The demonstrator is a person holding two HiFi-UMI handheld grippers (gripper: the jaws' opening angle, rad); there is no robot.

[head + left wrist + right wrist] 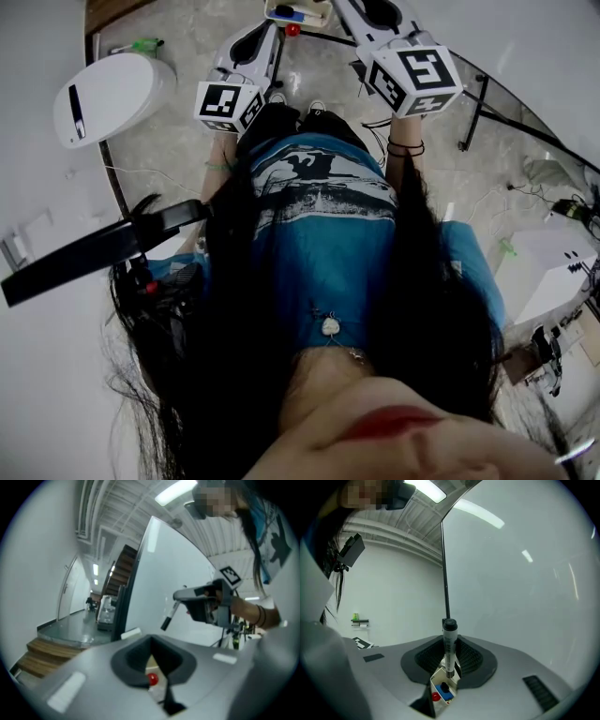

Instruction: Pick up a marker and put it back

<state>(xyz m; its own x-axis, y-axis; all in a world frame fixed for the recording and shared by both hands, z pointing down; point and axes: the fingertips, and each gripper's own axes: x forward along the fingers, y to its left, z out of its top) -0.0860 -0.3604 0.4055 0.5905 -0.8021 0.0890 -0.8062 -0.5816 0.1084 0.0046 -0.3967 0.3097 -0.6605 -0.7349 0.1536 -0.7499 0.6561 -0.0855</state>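
Observation:
My right gripper [449, 667] is shut on a marker [449, 648] with a white barrel and a black cap. The marker stands upright between the pads, just above a small white tray [442, 692] holding a red and a blue piece. The left gripper view shows the same marker [169, 616] hanging from the right gripper [180, 596] in front of a whiteboard. My left gripper [157, 677] has its jaws a little apart with nothing between them. Through the gap shows a red ball [153, 679]. In the head view both grippers reach forward, left [277, 28] and right [349, 11], toward the tray [291, 14].
A large whiteboard [511, 573] on a black stand [473, 112] fills the space ahead. A white oval device [112, 94] lies on the floor at the left, a black chair arm [94, 253] is beside me, and a white box [553, 272] stands at the right. Wooden steps [51, 653] are off left.

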